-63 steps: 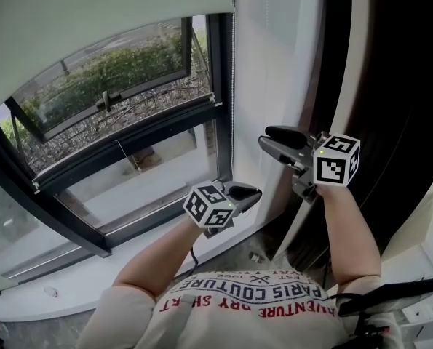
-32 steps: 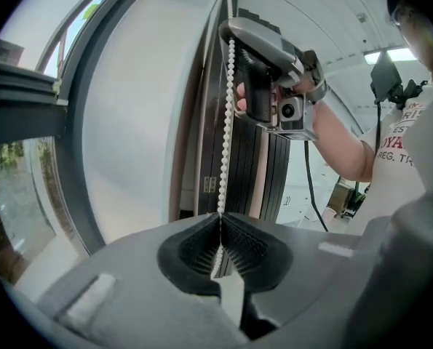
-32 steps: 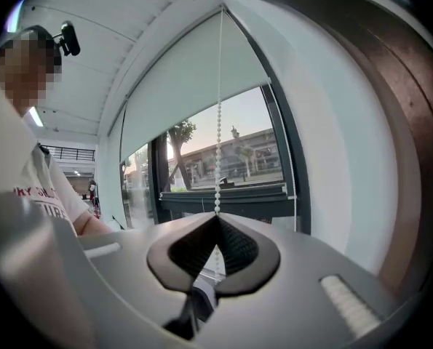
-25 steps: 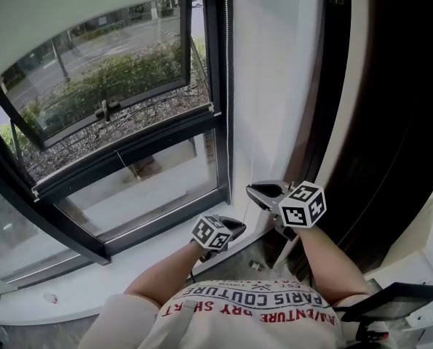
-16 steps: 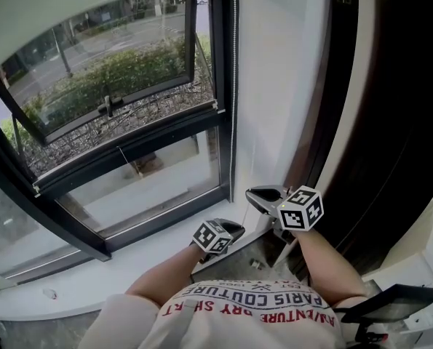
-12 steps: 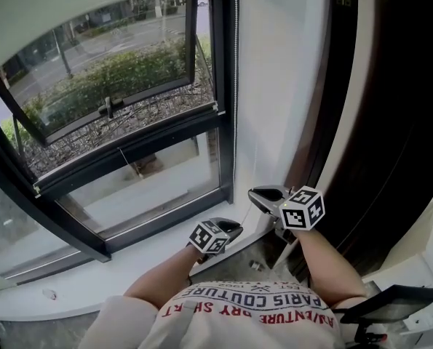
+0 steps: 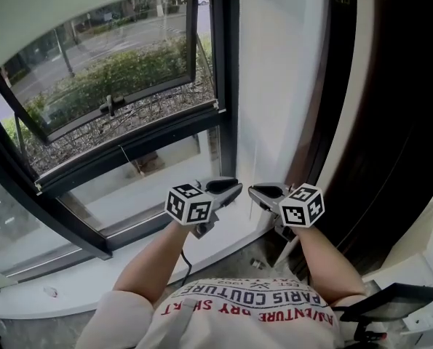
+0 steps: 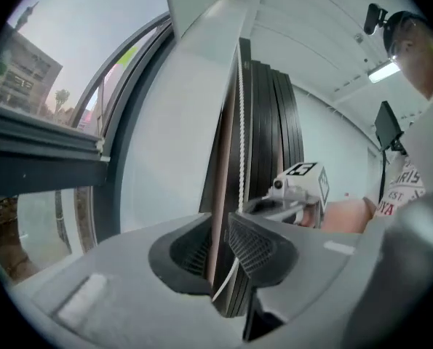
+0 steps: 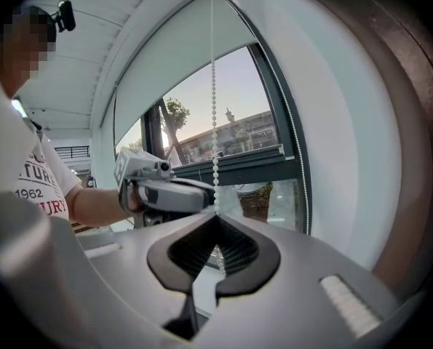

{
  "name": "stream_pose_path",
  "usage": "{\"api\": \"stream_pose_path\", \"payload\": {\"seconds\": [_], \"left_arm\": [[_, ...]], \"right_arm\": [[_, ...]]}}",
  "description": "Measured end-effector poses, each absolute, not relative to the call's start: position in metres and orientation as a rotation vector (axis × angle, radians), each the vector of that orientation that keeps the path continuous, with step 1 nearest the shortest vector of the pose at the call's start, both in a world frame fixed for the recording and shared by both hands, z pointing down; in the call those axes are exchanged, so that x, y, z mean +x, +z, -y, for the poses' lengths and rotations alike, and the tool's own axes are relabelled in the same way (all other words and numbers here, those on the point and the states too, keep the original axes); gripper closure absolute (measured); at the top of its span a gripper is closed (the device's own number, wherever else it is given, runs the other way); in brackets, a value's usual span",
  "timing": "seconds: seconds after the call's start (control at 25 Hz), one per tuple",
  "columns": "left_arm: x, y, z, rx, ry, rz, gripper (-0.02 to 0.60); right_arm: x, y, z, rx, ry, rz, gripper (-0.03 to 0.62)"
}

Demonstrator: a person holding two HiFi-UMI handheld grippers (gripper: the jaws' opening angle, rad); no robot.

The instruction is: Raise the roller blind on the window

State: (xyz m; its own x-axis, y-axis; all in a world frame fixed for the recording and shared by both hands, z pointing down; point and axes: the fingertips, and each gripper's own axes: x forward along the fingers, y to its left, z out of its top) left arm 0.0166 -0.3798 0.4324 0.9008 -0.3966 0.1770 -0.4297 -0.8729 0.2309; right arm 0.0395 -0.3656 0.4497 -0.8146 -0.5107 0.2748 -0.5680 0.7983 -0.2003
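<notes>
A white sill (image 7: pixel 85 286) runs beneath the dark-framed window (image 7: pixel 129 142), beside a white wall (image 7: pixel 274 86)

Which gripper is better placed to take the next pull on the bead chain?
Left. The left gripper has just been opening its jaws, and the bead chain runs between them, so it can probably close and pull. The right gripper is shut on the chain, only holding it.

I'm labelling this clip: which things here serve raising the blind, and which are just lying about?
In the job: roller blind; bead chain; right tool, shut on the chain; left tool, jaws just opening, chain between them.
Lying about: small white scrap on the sill; black device at lower right.
</notes>
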Motion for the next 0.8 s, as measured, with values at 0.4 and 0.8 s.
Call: {"api": "stream_pose_path", "payload": {"seconds": [0.4,0.8], "left_arm": [[0.048,0.321,0.387,2.956,0.075,0.59,0.503],[0.064,0.291,0.384,2.991,0.081,0.542,0.508]], "right_arm": [[0.032,0.447,0.358,0.811,0.408,2.796,0.588],[0.03,0.445,0.349,0.801,0.404,2.798,0.588]]}}
